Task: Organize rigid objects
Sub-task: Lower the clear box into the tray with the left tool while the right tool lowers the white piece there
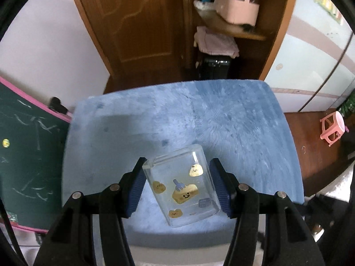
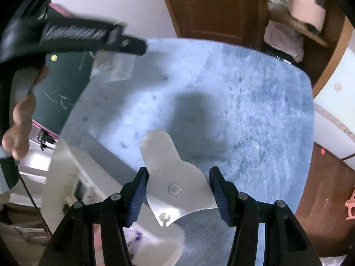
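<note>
A clear cup [image 1: 184, 188] printed with small yellow cartoon figures hangs tilted above the blue fuzzy mat [image 1: 199, 115]. My left gripper [image 1: 177, 163] is shut on it, one blue pad on each side. In the right wrist view, my right gripper [image 2: 178, 170] is shut on a flat white paddle-shaped piece [image 2: 159, 153]. The piece's round end points away over the mat [image 2: 244, 110]. The left gripper [image 2: 111, 37] shows blurred at the upper left of that view, with the clear cup [image 2: 117, 68] under it and a person's hand [image 2: 20, 122] behind.
A green chalkboard with a pink frame [image 1: 26, 155] stands left of the mat. Behind are a wooden door [image 1: 137, 22] and a shelf with a pink container [image 1: 237, 4]. A pink stool [image 1: 331, 128] lies on the wooden floor at right. A white box-like unit [image 2: 73, 177] sits at the mat's near-left corner.
</note>
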`<act>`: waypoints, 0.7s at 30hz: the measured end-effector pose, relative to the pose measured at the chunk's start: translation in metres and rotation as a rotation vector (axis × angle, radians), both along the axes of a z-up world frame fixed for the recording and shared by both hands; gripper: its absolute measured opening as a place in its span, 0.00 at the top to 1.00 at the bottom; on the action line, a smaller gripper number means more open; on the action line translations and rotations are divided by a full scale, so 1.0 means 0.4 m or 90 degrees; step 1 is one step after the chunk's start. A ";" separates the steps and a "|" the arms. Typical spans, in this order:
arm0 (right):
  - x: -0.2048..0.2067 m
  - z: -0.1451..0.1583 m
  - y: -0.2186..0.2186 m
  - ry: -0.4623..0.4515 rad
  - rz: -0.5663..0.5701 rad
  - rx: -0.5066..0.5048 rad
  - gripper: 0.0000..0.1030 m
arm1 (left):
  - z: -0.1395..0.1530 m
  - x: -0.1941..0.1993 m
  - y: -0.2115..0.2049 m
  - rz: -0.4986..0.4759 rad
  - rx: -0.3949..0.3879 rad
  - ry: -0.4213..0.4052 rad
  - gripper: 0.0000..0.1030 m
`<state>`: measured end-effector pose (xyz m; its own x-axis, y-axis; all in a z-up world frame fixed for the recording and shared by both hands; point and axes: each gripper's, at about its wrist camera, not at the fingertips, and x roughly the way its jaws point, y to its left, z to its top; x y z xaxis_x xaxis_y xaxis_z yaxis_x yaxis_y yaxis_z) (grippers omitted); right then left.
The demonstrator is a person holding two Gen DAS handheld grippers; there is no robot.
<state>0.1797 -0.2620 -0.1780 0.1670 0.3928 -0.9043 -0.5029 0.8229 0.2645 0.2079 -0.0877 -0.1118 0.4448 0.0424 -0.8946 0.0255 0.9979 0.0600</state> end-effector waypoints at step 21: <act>-0.387 0.178 0.153 -0.062 -0.152 0.036 0.45 | 0.039 -0.450 0.141 -0.053 0.028 -0.014 0.41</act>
